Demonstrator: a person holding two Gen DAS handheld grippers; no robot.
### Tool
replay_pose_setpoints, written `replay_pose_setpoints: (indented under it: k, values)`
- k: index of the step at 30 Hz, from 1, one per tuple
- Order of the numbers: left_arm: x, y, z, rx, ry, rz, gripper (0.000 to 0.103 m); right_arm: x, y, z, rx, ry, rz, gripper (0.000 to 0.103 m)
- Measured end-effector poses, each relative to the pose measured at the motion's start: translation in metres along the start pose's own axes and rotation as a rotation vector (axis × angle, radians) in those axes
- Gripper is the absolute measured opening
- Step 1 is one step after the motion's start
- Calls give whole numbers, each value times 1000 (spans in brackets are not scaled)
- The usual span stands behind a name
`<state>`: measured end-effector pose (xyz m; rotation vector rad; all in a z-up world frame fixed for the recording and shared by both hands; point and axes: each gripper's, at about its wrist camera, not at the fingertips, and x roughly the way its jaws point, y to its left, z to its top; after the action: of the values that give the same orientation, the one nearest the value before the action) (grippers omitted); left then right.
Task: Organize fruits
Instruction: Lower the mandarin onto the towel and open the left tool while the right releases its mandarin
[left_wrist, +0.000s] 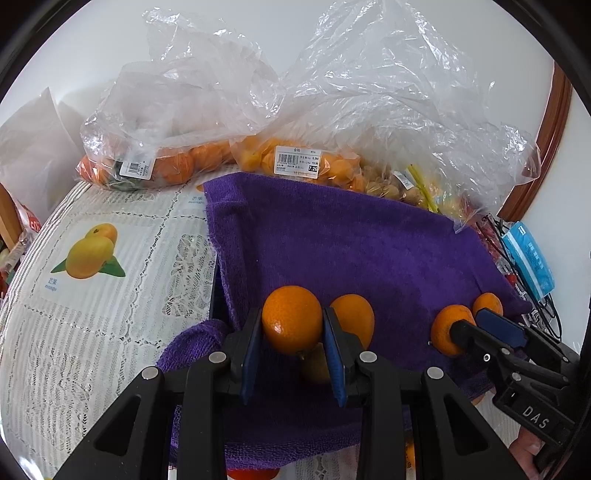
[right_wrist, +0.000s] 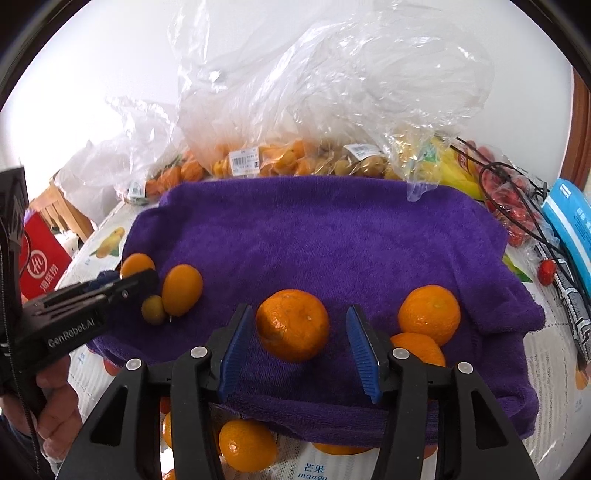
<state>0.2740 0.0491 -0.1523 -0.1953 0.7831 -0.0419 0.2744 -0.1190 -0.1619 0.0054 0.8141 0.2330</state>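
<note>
A purple towel (right_wrist: 332, 240) covers the table's middle. My left gripper (left_wrist: 292, 314) is shut on a small round orange fruit (left_wrist: 291, 319), which is held just above the towel. Behind that fruit lie an oval kumquat (left_wrist: 354, 317) and a small greenish fruit (left_wrist: 314, 363). My right gripper (right_wrist: 299, 310) is open around a mandarin (right_wrist: 291, 325) that rests on the towel; the right pad stands clear of it. Two more mandarins (right_wrist: 428, 314) lie to its right. The right wrist view shows the left gripper (right_wrist: 127, 277) at the left with its fruit (right_wrist: 136, 264).
Clear plastic bags of oranges (left_wrist: 177, 162) and kumquats (left_wrist: 295, 158) line the back, with bananas (right_wrist: 454, 173) and cherry tomatoes (right_wrist: 513, 210) to the right. A blue packet (right_wrist: 569, 221) lies far right. Loose mandarins (right_wrist: 245, 446) sit at the towel's front edge. A red box (right_wrist: 40, 258) stands left.
</note>
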Motion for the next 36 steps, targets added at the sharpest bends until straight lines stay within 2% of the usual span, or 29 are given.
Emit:
replay_pose_setpoints:
  k: [13, 20, 29, 36]
  values:
    - [-1, 2, 0, -3, -2, -10, 31, -2, -4, 0, 23, -10, 3, 53]
    - [-11, 1, 3, -7, -33, -36, 44, -3, -4, 0, 25, -13, -2, 53]
    - [-21, -2, 4, -10, -61, -41, 50, -21, -4, 1, 41, -67, -17, 53]
    - [-30, -9, 3, -1, -76, -58, 51, -43, -8, -4, 68, -109, -42, 53]
